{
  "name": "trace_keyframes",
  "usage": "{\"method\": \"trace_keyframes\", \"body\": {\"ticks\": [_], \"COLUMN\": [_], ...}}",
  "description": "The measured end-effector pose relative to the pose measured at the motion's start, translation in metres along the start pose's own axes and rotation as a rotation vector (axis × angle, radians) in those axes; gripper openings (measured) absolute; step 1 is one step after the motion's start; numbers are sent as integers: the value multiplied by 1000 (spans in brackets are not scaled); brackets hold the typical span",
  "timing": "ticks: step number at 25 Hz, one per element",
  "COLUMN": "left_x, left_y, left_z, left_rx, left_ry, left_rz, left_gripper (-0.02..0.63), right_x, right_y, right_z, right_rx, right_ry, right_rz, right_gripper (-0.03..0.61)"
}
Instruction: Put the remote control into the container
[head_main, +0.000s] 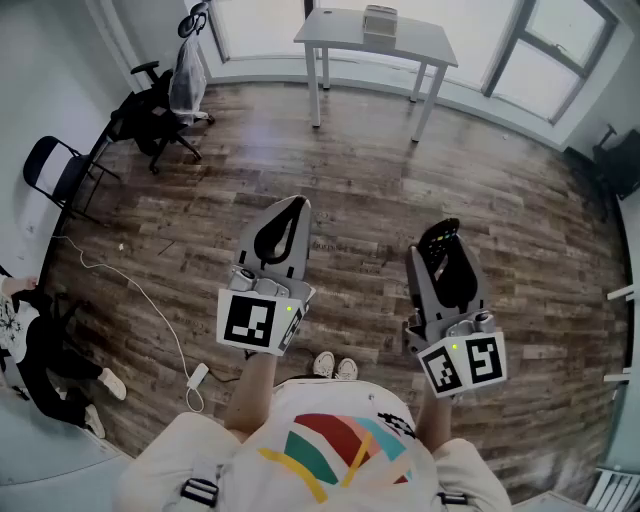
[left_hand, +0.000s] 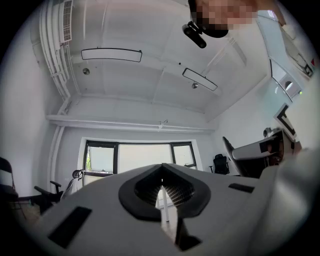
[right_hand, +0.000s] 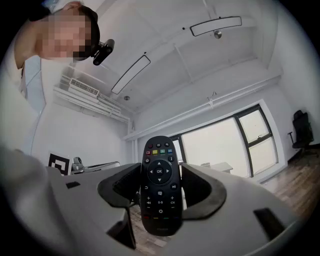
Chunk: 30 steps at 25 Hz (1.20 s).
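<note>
Room with a wooden floor (head_main: 380, 190)
White bench (head_main: 325, 28) by the windows; black office chair (head_main: 150, 115), folding chair (head_main: 55, 170) and white cable (head_main: 150, 300) at the floor's left edge.

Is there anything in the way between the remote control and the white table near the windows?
Nothing visible. The right hand-held gripper holds the remote control, and only bare wooden floor lies between it and the white table. The office chair stands far off to the left.

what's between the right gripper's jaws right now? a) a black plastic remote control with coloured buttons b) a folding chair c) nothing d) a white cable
A: the black plastic remote control sits clamped between the pads of the right gripper, as its own view shows.
</note>
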<state>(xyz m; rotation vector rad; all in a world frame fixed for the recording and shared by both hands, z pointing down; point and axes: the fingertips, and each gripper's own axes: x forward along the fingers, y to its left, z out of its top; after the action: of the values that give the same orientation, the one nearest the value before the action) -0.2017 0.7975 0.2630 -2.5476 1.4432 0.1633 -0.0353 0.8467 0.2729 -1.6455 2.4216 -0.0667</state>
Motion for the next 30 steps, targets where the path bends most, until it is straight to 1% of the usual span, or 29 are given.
{"method": "trace_keyframes", "body": {"ticks": [5,11,16,19,24,30], "left_x": [-3,-12,-15,-19,-19,5], "left_y": [3,15,30,40,51,60], "left_z": [1,2,1,-3,-10,-16], "left_rx": [-4,-13,-12,-14,-26,-24], "left_ry": [-11,-19,-31,-33,-24,-26], "left_rz": [-2,0,-8,-4,-10,-10], "left_gripper": [6,6,6,6,6,6], "right_x": [-1,0,8,8,6,25], "right_y": [0,13,18,19,13,-6], "right_z": [0,1,5,5,3,0], "right_rx": [2,-2,27,15,37,50], "right_ry": [-5,-8,-43,-49,-52,-52], "right_rz": [-10,-17,-41,-66,-115,-127], "right_gripper": [253,253,253,253,253,253]}}
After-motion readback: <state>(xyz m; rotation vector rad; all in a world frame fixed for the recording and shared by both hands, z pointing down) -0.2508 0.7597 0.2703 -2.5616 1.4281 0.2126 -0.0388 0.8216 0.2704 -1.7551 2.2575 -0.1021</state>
